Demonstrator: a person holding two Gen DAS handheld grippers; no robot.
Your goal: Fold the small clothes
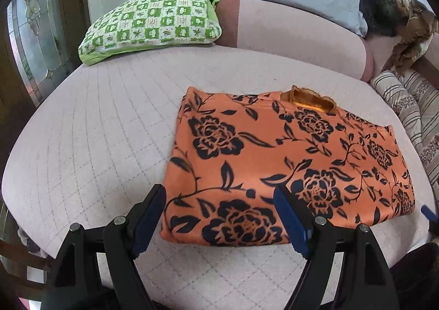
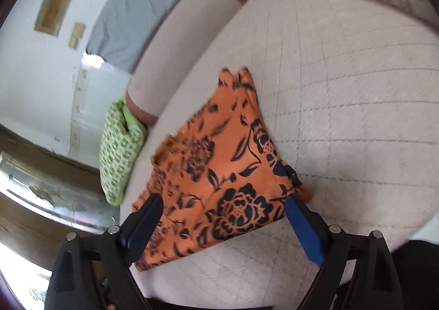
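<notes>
Both the left claw [image 1: 219,197] and the right claw [image 2: 223,209] stand wide apart, gripping nothing, over the near edge of the orange floral garment [image 1: 288,161]. It lies folded on the quilted bed [image 1: 104,145], toward its near edge. For the next fold, pinch every layer at the near corners and keep the edges aligned.

Orange garment [image 1: 288,167], black floral print; green-white checked pillow [image 1: 153,21]; pale pink quilted cover [image 1: 96,131].
</notes>
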